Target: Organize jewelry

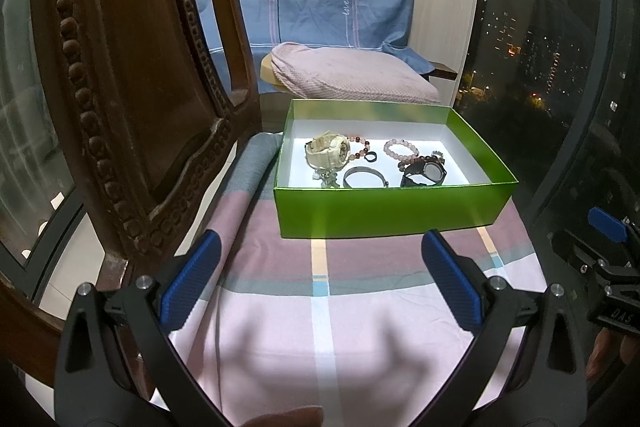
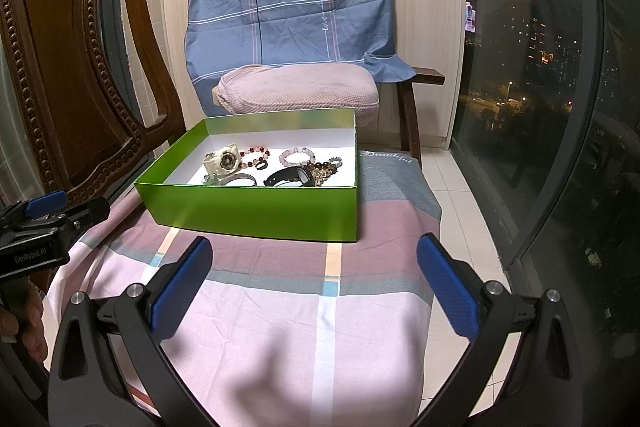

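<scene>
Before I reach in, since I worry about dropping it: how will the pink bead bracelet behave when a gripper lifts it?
The pink bead bracelet is probably floppy: separate round beads on a cord, so it should sag from one pinch. The smooth beads may slip between flat pads. It looks light, and it touches the darker bead bracelet, which might drag along.

Left tool: jaws spread wide, blue pads empty, level, pointing forward; right tool: likewise spread wide, nothing between pads; the two sit side by side, apart, each visible at the other's frame edge.
</scene>
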Action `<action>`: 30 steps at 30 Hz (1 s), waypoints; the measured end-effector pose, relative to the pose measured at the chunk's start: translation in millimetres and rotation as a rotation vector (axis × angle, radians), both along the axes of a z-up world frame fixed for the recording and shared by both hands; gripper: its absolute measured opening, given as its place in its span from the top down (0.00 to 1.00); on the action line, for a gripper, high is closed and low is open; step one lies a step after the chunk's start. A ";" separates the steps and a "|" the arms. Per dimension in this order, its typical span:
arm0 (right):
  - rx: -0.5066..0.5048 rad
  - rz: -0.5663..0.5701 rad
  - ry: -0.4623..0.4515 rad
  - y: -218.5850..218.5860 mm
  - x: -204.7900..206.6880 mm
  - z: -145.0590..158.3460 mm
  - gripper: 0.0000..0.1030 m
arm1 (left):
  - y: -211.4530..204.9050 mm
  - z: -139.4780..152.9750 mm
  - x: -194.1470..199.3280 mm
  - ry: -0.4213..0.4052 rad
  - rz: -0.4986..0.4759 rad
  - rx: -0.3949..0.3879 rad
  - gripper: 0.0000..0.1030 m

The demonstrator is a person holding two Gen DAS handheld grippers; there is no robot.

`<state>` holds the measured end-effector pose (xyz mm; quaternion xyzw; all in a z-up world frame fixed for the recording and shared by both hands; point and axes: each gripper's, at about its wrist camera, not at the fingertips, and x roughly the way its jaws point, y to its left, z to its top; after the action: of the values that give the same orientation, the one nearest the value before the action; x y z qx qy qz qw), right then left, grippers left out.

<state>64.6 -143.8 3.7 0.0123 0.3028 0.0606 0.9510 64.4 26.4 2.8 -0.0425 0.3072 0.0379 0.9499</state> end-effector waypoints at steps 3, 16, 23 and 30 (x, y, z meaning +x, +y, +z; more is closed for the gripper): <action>-0.001 0.001 0.000 0.1 0.0 0.0 0.03 | -1.0 -0.5 0.3 0.002 -0.002 -0.001 0.04; -0.001 0.002 0.002 1.1 -0.5 -1.5 0.03 | -1.4 -0.8 0.3 0.002 0.000 0.000 0.04; -0.001 0.004 0.002 1.4 -0.2 -1.6 0.03 | -1.4 -1.1 0.1 0.001 -0.003 0.000 0.04; -0.002 0.003 0.002 1.9 -0.1 -1.5 0.03 | -2.4 -1.3 -0.8 0.004 -0.008 0.005 0.04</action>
<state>64.6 -141.9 2.2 0.0110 0.3037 0.0615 0.9507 63.7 24.0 1.5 -0.0386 0.3093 0.0350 0.9495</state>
